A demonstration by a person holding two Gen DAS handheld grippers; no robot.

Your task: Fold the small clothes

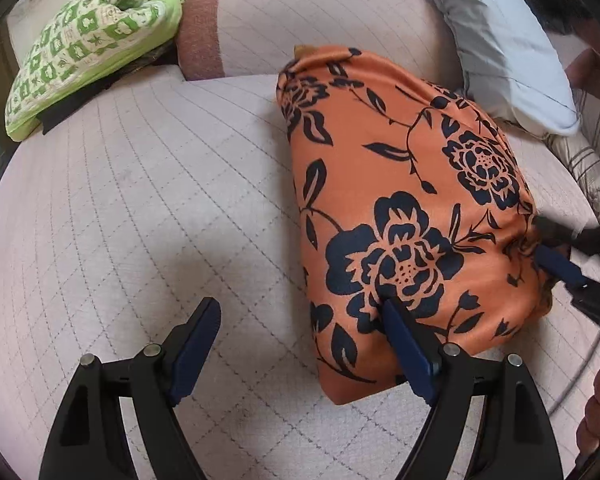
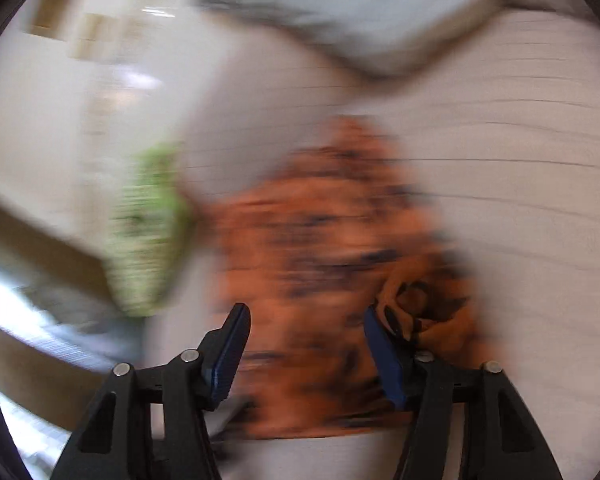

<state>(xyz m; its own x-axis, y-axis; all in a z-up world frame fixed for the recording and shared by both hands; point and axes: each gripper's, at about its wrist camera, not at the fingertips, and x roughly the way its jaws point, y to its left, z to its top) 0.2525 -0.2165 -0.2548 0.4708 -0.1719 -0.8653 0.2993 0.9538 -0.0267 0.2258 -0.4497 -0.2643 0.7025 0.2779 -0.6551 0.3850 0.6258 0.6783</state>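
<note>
The orange floral garment (image 1: 412,208) lies on the quilted bed (image 1: 148,184), already gathered into a narrow, doubled-up bundle, so the fold looks well under way. The left gripper (image 1: 300,344) stands wide open over the near edge of the bundle: one finger is over bare quilt, the other over the cloth, and nothing is pinched, a stance that suits either letting go or lining up a fresh bite on that edge. The right gripper (image 2: 306,354) is at the bundle's other side; from the left wrist view its fingers seem to reach into the bunched cloth, and its own view shows a wad of fabric against one pad, but blur hides whether the pads press, so I cannot tell if it grips. A green patterned cloth (image 1: 88,44) sits well apart at the bed's far corner, likely set aside, and a grey pillow (image 1: 500,40) lies beyond the garment.
</note>
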